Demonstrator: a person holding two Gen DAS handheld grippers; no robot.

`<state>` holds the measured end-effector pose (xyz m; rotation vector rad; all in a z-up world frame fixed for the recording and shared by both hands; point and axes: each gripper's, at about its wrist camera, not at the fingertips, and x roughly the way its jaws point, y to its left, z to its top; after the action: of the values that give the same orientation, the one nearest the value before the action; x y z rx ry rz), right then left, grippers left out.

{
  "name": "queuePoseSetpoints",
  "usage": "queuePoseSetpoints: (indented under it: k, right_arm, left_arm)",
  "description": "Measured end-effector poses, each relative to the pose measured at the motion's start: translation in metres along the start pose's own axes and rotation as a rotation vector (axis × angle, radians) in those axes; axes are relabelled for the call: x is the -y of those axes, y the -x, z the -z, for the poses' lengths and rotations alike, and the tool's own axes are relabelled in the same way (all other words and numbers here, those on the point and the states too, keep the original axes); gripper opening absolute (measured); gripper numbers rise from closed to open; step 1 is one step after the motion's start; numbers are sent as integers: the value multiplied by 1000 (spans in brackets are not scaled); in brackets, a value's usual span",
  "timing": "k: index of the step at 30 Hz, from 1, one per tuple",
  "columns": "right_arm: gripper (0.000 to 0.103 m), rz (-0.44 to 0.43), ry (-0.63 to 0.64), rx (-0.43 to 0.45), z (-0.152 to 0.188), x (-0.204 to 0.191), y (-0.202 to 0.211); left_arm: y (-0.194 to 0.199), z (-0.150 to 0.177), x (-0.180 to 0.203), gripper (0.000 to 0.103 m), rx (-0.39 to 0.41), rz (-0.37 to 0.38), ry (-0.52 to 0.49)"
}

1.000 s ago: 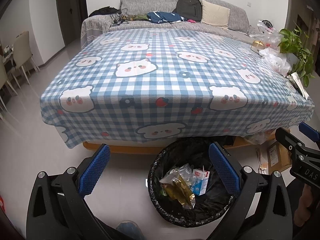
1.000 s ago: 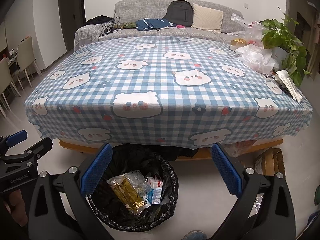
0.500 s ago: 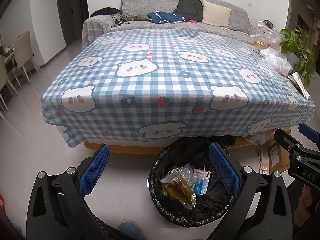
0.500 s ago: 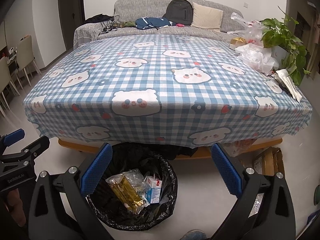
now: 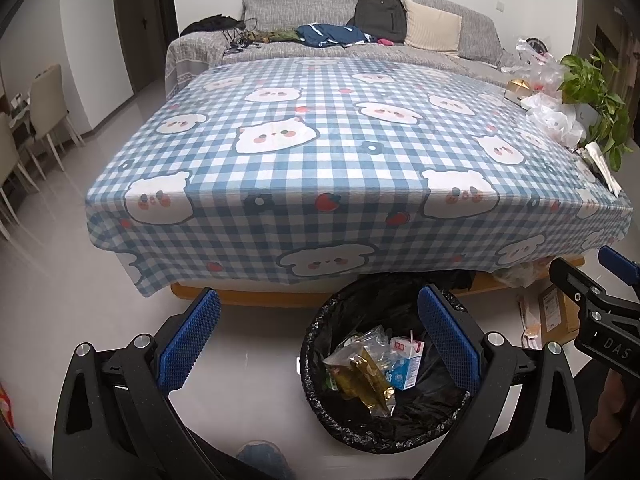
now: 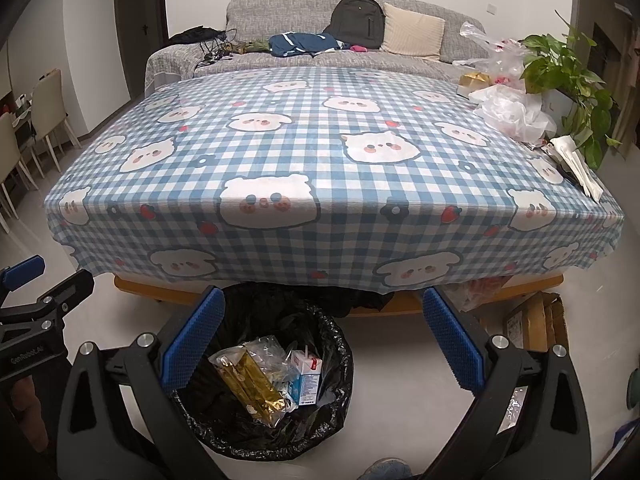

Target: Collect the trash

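The round bin lined with a crinkled black plastic bag [image 5: 384, 432] stands on the pale glossy floor [image 5: 60, 300], just under the near edge of the table. In the left wrist view it sits beneath the right finger of the left gripper [image 5: 318, 344]; in the right wrist view it lies below the left finger of the right gripper [image 6: 324, 338]. Inside rest a gold foil wrapper [image 6: 250, 384], clear crumpled plastic [image 5: 360, 344] and a small white-and-blue drink carton with a straw [image 6: 308, 380]. Both grippers stand wide apart, holding nothing, blue ribbed pads facing inward. Bare floor lies open to the left gripper's left. Ahead, the blue-and-white checked tablecloth printed with bear faces [image 5: 340, 152] drapes over the table edge, its middle bare. At its far right sit white crumpled plastic bags [image 6: 512, 112] and a leafy green potted plant [image 6: 568, 80]. Beyond stands a grey fabric sofa [image 5: 300, 4].
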<state>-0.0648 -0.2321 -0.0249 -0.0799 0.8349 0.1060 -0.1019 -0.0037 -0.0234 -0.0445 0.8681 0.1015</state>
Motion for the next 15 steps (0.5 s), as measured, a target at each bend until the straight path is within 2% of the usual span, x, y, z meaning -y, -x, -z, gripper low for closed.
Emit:
queuePoseSetpoints:
  k: [15]
  right_arm:
    - [95, 3, -1, -2, 1, 1, -1]
  left_arm:
    - [-5, 1, 2, 97, -12, 14, 7]
